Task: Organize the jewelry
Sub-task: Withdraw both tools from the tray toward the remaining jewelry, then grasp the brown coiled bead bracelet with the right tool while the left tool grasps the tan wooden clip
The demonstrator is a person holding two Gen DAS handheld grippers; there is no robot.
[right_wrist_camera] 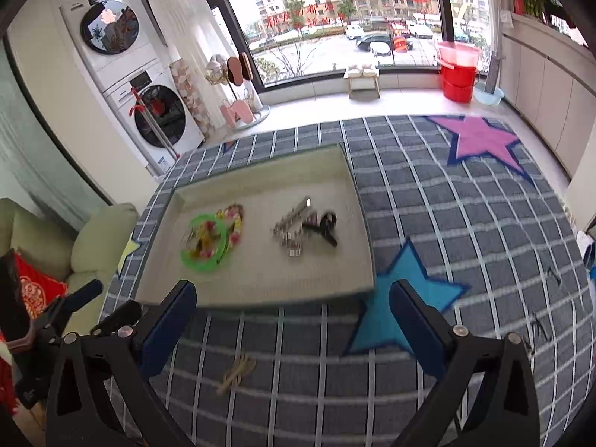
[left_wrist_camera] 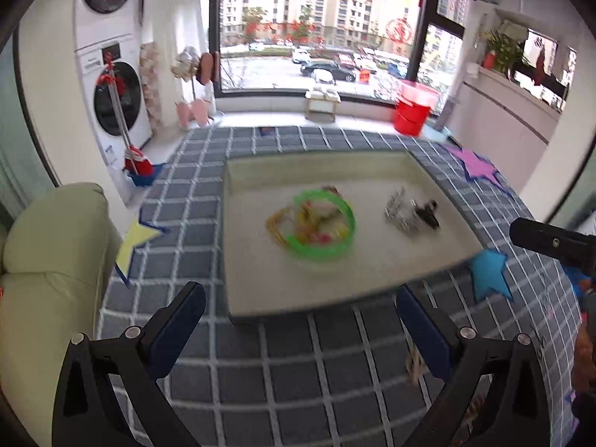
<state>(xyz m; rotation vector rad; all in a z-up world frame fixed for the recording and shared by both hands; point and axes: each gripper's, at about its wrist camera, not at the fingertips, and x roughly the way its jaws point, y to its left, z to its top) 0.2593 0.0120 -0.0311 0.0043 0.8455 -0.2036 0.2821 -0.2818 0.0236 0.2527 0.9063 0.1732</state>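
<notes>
Both jaws stand spread wide with nothing between them: the left gripper (left_wrist_camera: 300, 314) and the right gripper (right_wrist_camera: 292, 311) hang above the checked cloth (right_wrist_camera: 428, 201), near the tray's (right_wrist_camera: 260, 178) front edge. On the tray, a green bangle (right_wrist_camera: 204, 246) with colourful jewelry lies toward the left edge, silver and black clips (right_wrist_camera: 303, 229) toward the right. A small beige hair clip (right_wrist_camera: 238, 370) lies on the cloth before the tray.
</notes>
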